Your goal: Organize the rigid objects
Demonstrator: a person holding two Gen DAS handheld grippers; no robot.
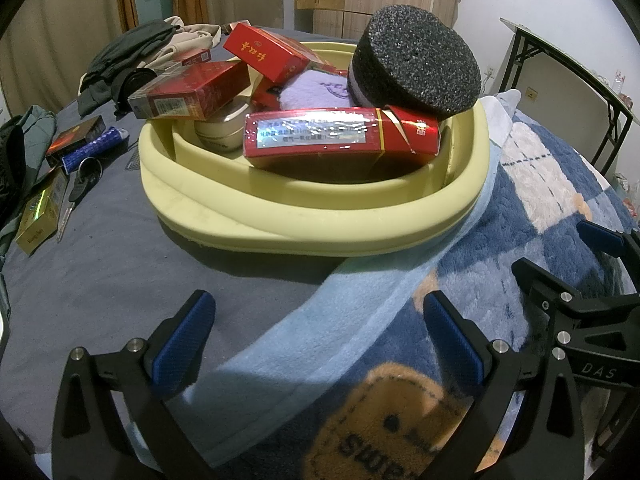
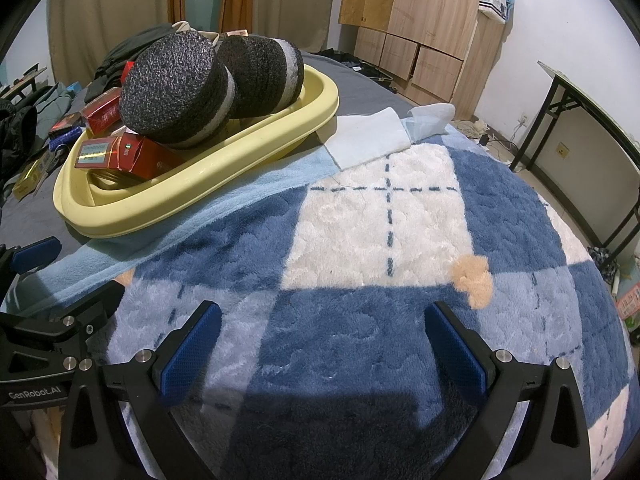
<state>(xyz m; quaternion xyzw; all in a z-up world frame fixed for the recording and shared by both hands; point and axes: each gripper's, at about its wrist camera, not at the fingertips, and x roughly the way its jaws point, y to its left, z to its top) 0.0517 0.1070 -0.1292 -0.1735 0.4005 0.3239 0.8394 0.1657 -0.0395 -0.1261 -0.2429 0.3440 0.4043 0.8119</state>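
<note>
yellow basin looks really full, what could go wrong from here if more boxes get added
The oval yellow plastic basin is heaped above its rim. The round black foam block leans over the edge and could roll out. The red cardboard box sits tilted on other boxes, so a nudge may slide it off. One side of the basin rests on the light blue fleece blanket edge, so it may rock. Both the left gripper and right gripper are open and empty.
</note>
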